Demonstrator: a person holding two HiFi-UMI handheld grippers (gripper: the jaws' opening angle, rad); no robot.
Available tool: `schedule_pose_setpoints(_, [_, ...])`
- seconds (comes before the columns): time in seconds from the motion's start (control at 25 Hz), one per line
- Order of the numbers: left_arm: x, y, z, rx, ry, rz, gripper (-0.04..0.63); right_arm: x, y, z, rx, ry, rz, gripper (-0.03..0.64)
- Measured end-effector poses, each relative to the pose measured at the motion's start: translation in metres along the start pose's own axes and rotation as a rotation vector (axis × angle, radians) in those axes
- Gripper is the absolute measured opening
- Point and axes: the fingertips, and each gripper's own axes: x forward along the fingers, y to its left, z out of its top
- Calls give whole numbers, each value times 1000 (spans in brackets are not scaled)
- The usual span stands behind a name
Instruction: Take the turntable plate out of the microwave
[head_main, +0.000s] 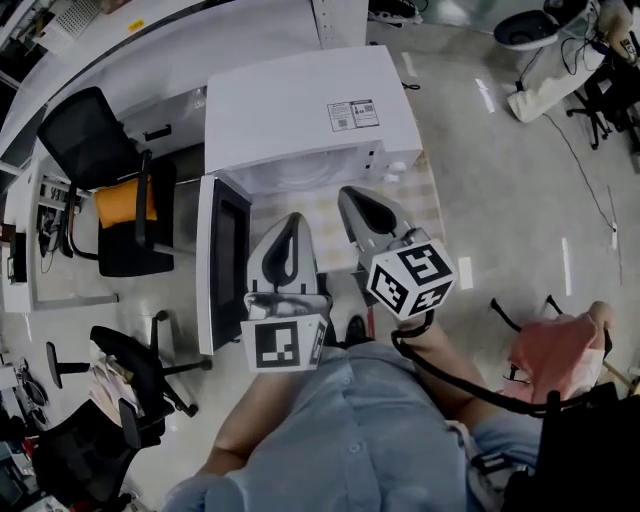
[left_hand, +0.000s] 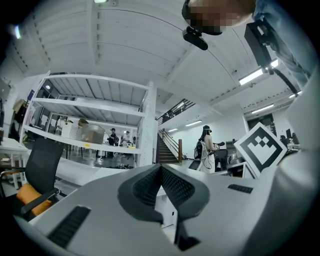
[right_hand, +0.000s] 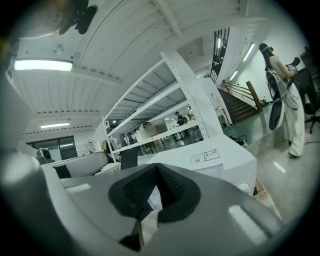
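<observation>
The white microwave (head_main: 300, 110) stands on a checked cloth (head_main: 425, 205), its door (head_main: 222, 262) swung open to the left. In the open cavity only a pale curved rim (head_main: 300, 178) shows; the rest of the turntable plate is hidden. Both grippers hover side by side just before the opening, pointing level at it. My left gripper (head_main: 293, 218) is shut with nothing between its pads (left_hand: 150, 187). My right gripper (head_main: 350, 192) is also shut and empty. In the right gripper view the microwave (right_hand: 220, 162) lies past the closed fingertips (right_hand: 167, 187).
A black office chair with an orange cushion (head_main: 122, 205) stands left of the door, and more chairs (head_main: 130, 375) sit at lower left. A pink-seated chair (head_main: 555, 355) is at the right. Shelving (left_hand: 90, 115) and a standing person (left_hand: 206, 147) are far behind.
</observation>
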Motion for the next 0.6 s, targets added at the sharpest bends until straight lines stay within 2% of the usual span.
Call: schedule_pose_setpoints(0.6, [83,58,-3,-58,2,-92,8,92,-12,33,-28,-58,-7,2])
